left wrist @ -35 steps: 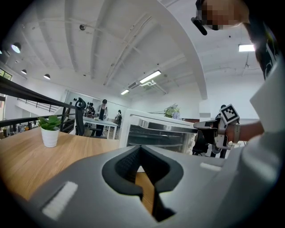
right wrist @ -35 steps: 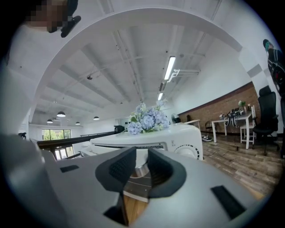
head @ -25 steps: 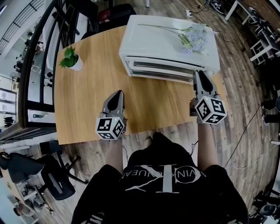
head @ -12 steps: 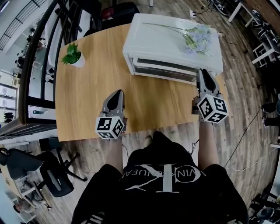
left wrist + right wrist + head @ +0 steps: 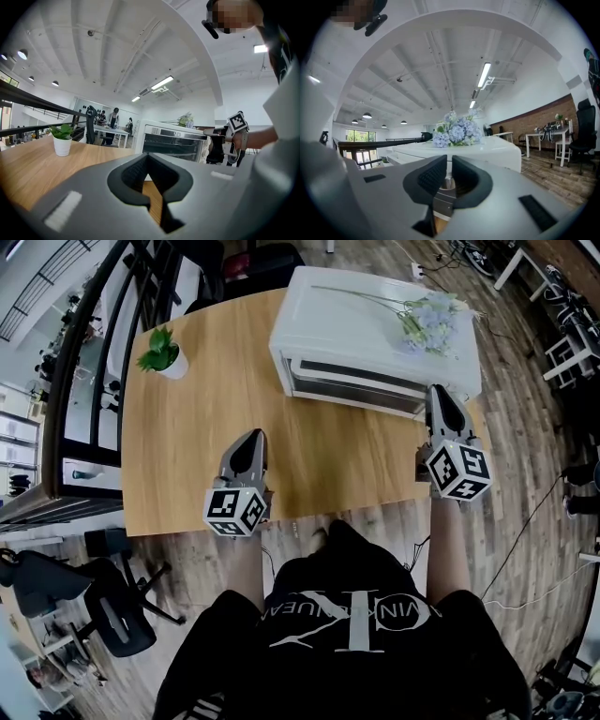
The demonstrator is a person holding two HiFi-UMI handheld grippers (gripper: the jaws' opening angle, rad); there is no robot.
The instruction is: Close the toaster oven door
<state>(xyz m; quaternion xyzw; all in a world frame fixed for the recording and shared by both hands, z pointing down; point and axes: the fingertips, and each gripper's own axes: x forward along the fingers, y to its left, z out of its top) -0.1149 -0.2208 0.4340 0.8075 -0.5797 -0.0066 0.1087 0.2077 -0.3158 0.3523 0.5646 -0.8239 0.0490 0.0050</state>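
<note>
The white toaster oven (image 5: 375,315) stands at the far right of the wooden table (image 5: 197,427). Its glass door (image 5: 352,385) stands almost upright against the oven front; in the left gripper view the door (image 5: 172,145) looks closed or nearly so. My right gripper (image 5: 439,395) is at the door's right end. In the right gripper view its jaws (image 5: 449,164) are drawn close together, with a silver part of the door handle (image 5: 448,183) in the slit between them. My left gripper (image 5: 249,442) hovers over the table's near side, shut and empty (image 5: 147,159).
A spray of pale blue artificial flowers (image 5: 427,320) lies on the oven top. A small potted plant (image 5: 164,354) stands at the table's far left. The table's near edge runs just in front of both grippers. An office chair (image 5: 103,606) stands on the floor at left.
The oven door has swung up from ajar to nearly upright. My right gripper has moved forward with it. The left gripper has stayed where it was.
</note>
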